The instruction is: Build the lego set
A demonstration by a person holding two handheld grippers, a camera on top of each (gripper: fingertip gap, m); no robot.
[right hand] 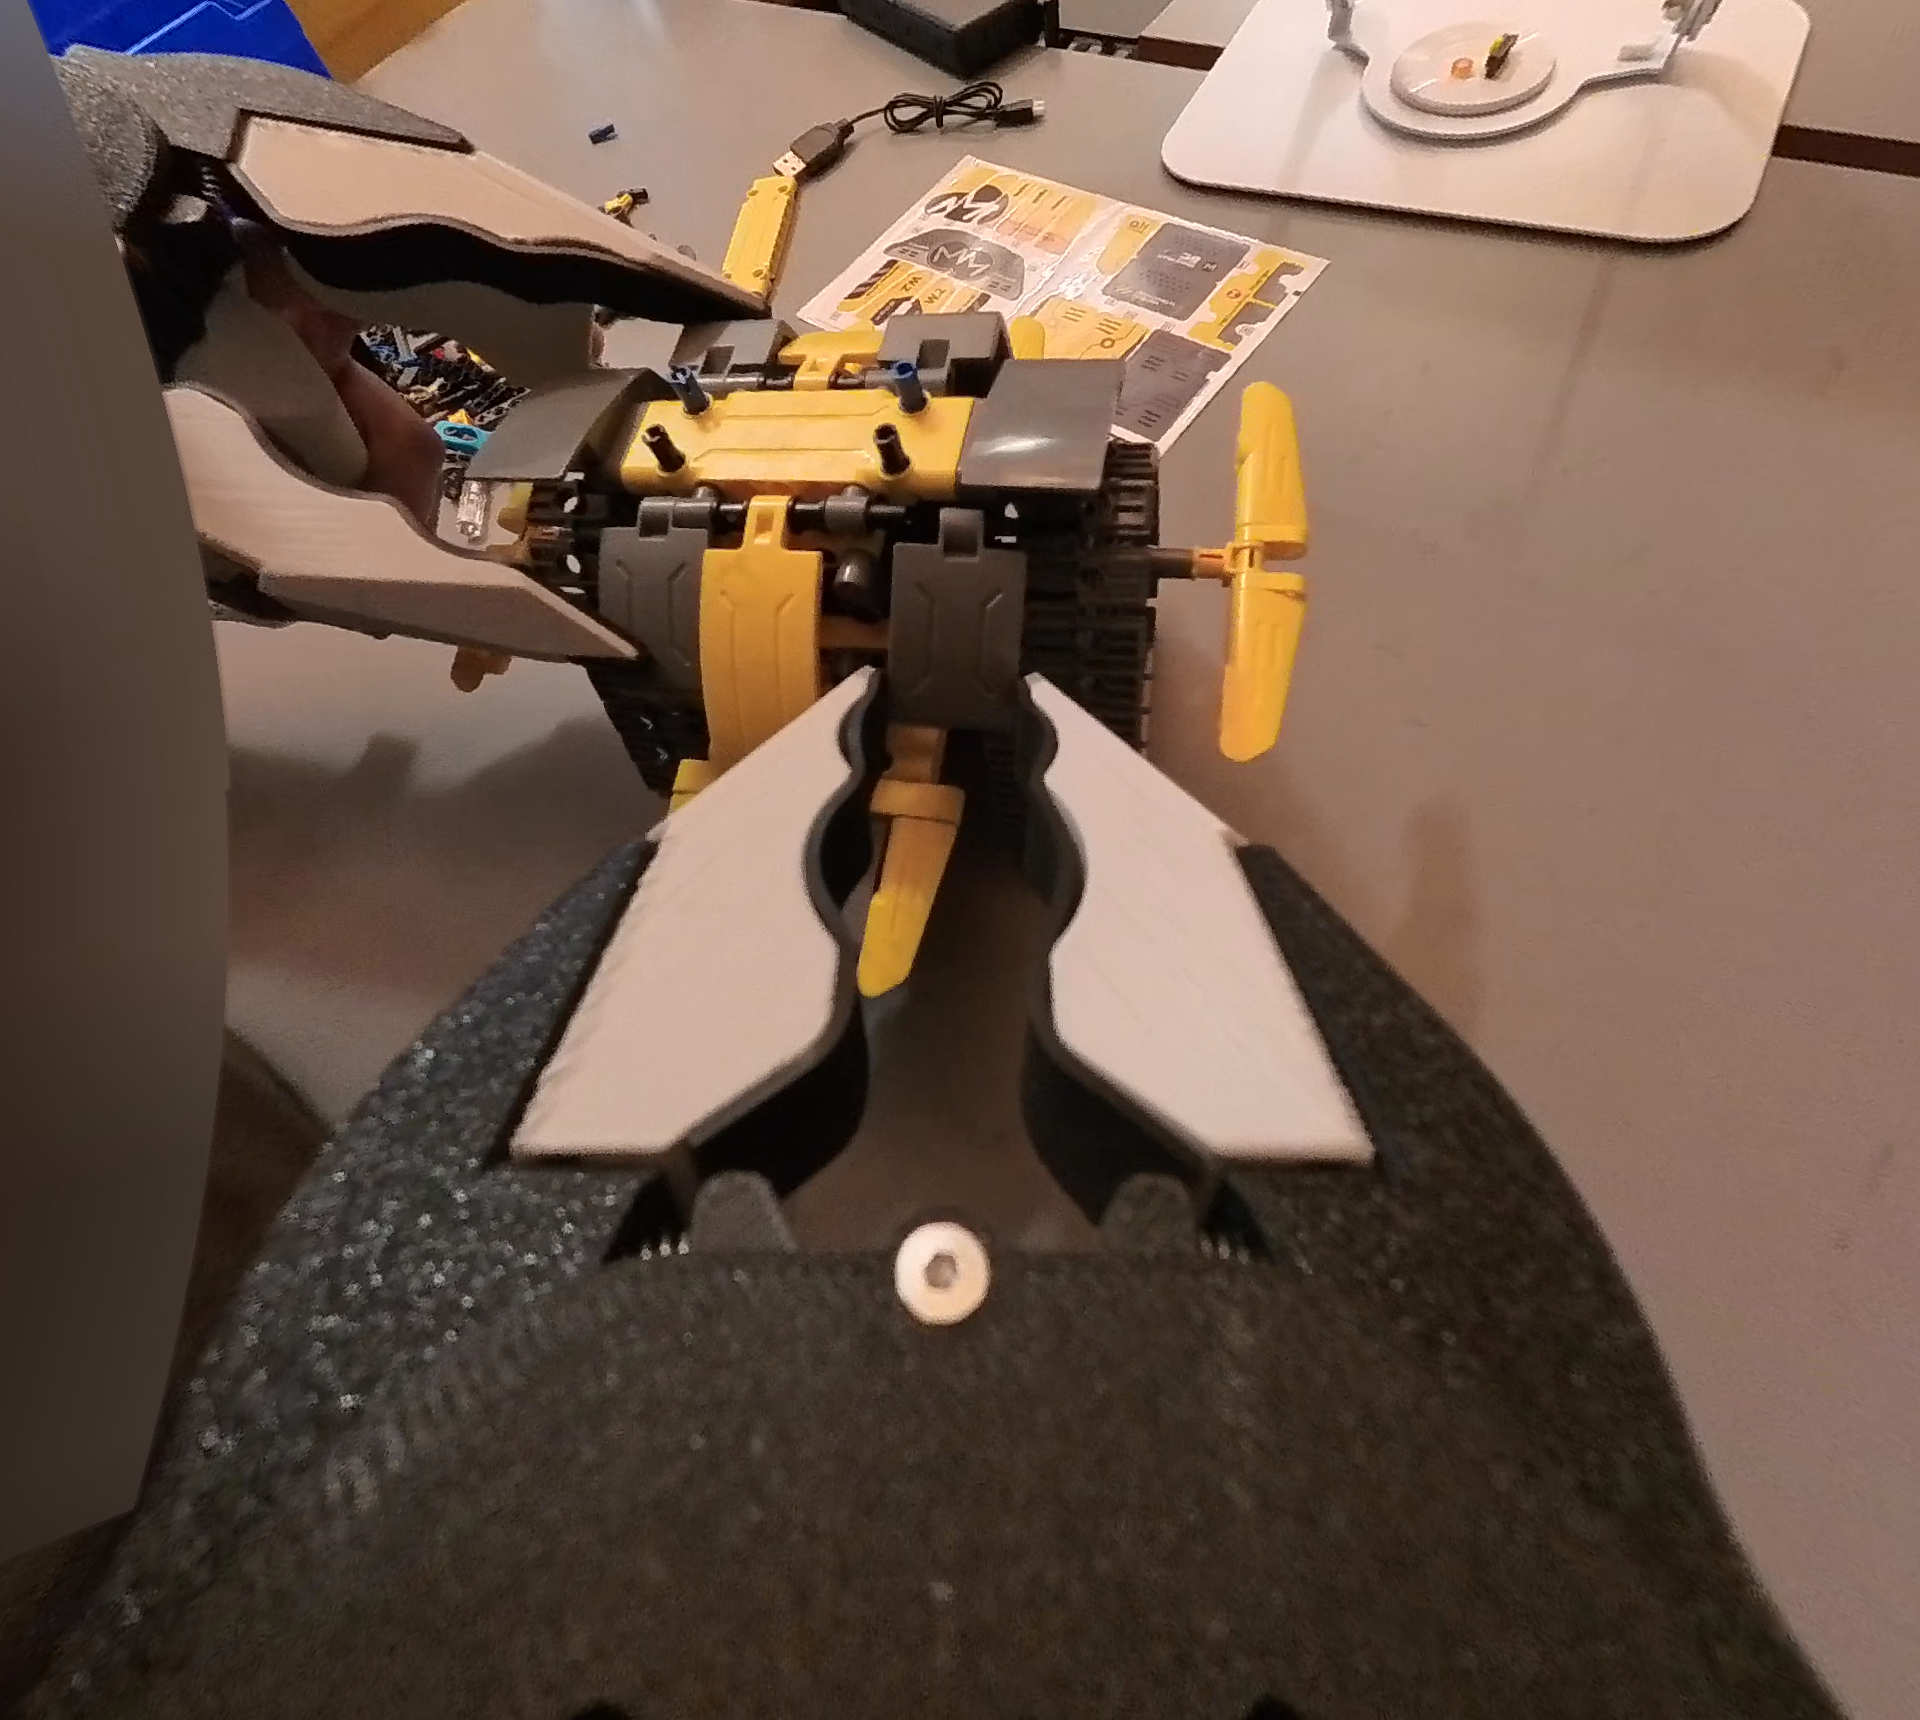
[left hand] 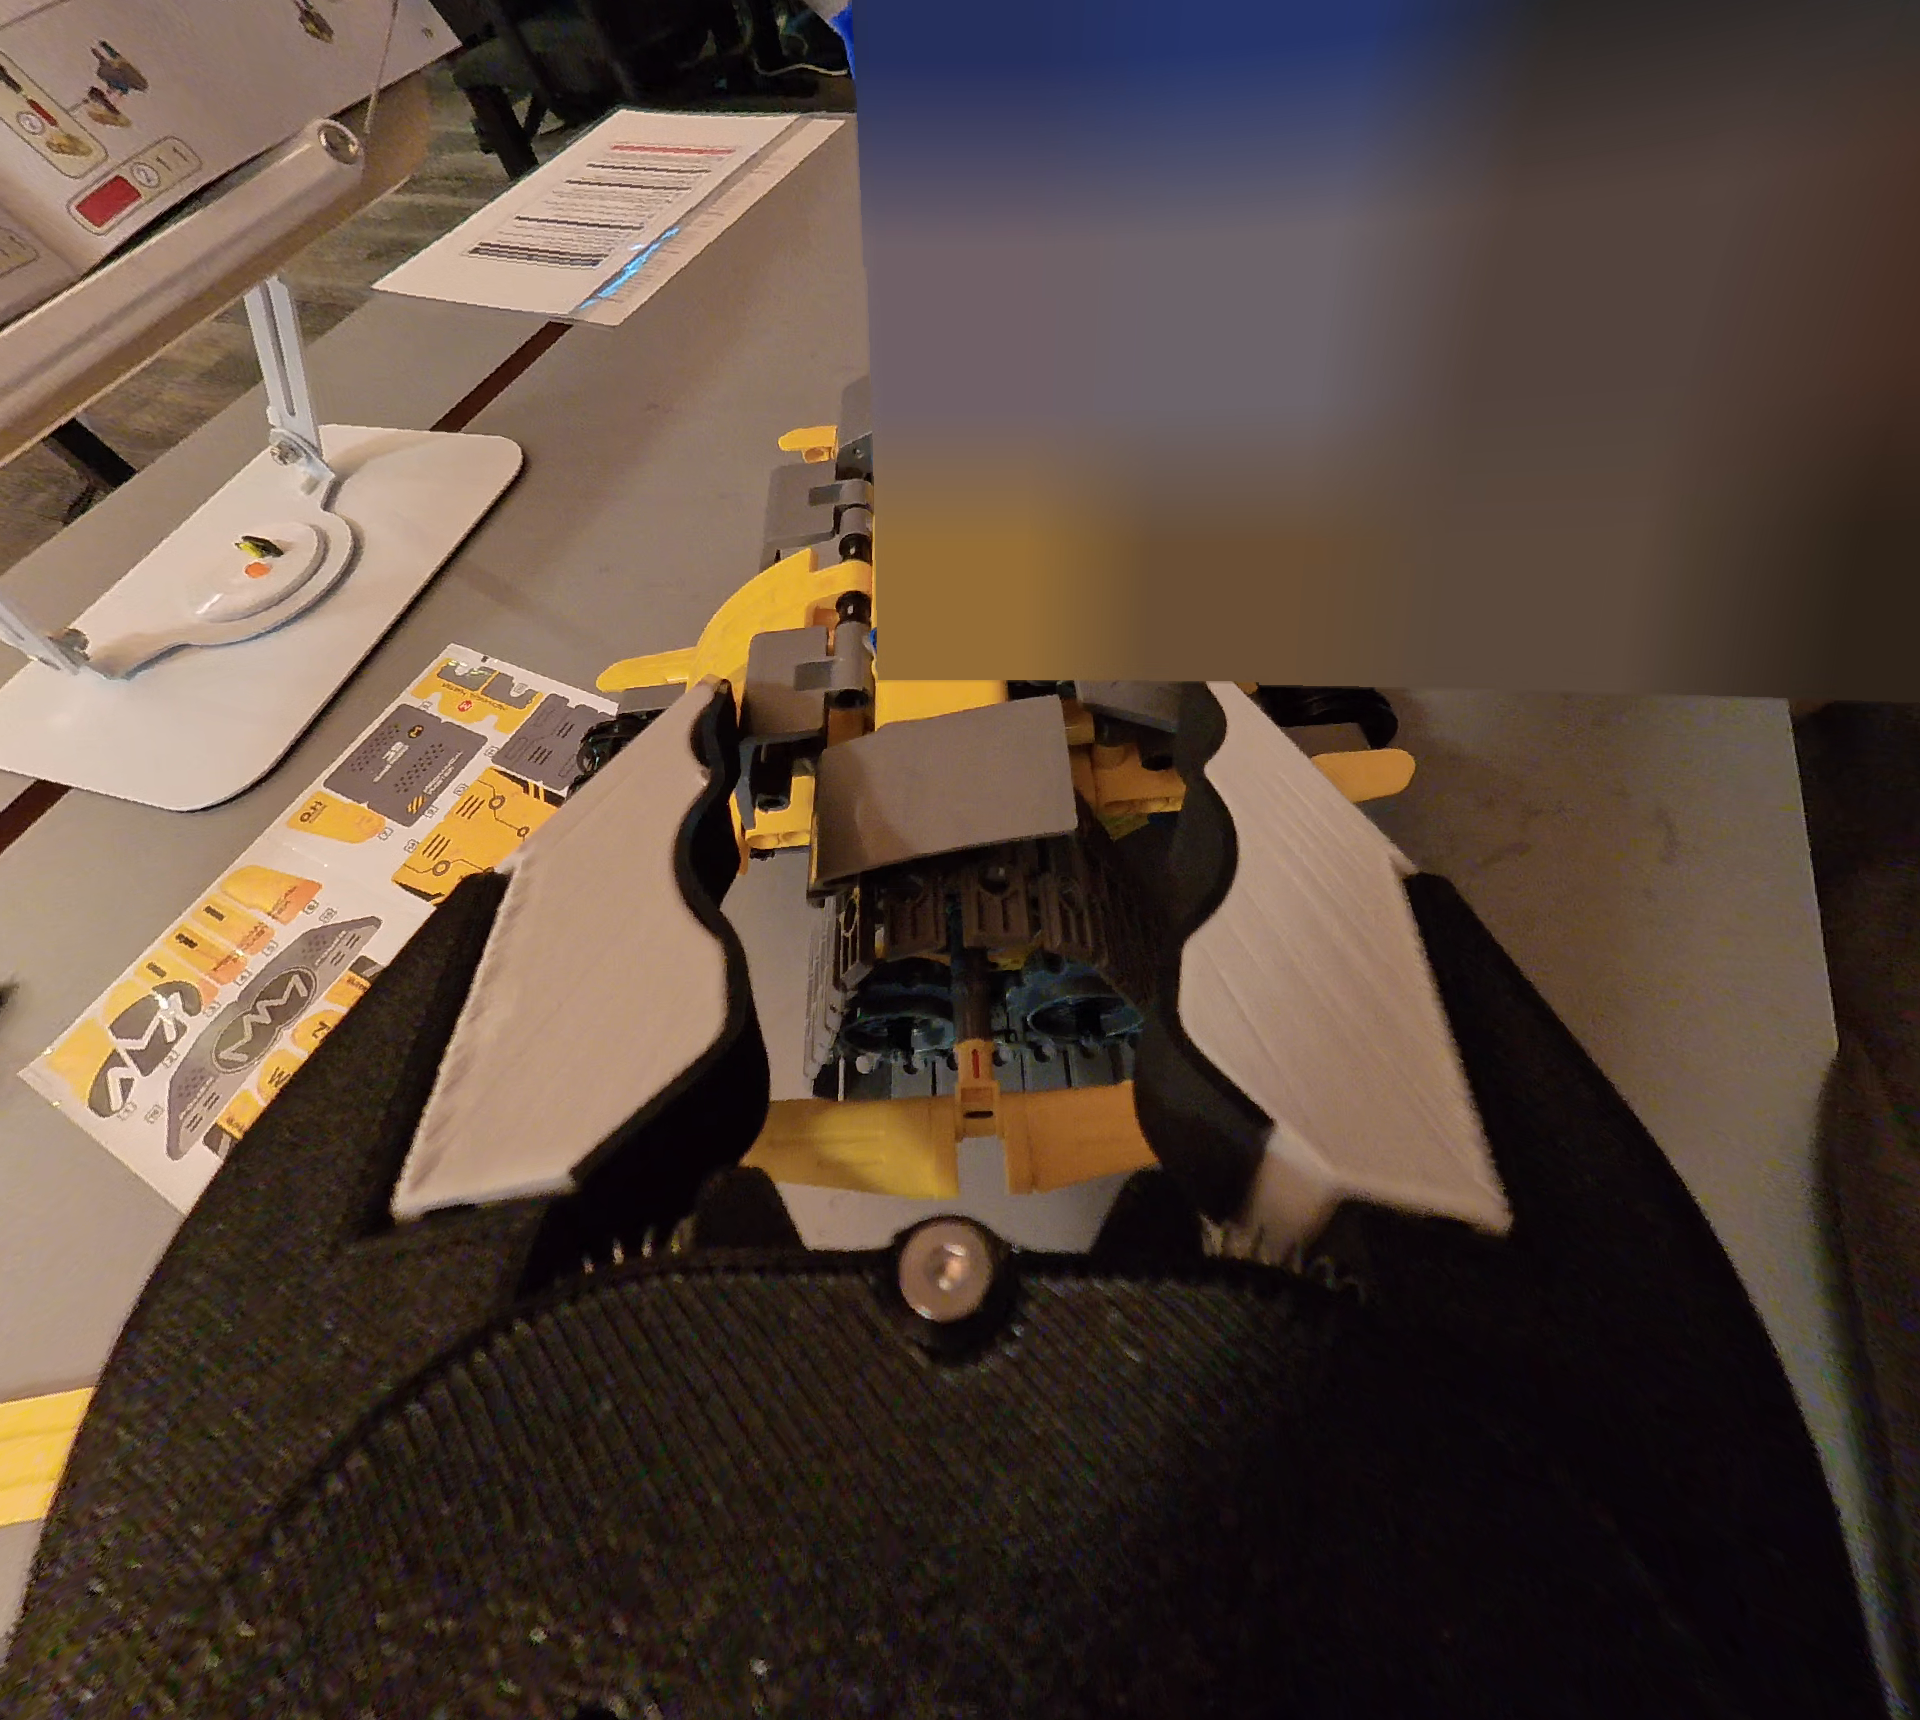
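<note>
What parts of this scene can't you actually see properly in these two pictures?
- Left wrist view: the far half of the yellow-and-grey model, under a blur patch.
- Right wrist view: the left gripper and its holder, behind a blur patch.
- Right wrist view: the stand, top cut off.

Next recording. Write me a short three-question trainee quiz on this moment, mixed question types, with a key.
1. True or false: the left gripper straddles one end of the yellow and grey brick-built tracked vehicle.
2. Which lies flat on the grey table beyond the vehicle? A) the yellow and grey sticker sheet B) a red mug C) scissors
3. Fill in: the white metal stand base sits to the ___ of the sticker sheet in the right wrist view.

Key: 1 true; 2 A; 3 right. The right gripper sits open around a grey panel.
</note>
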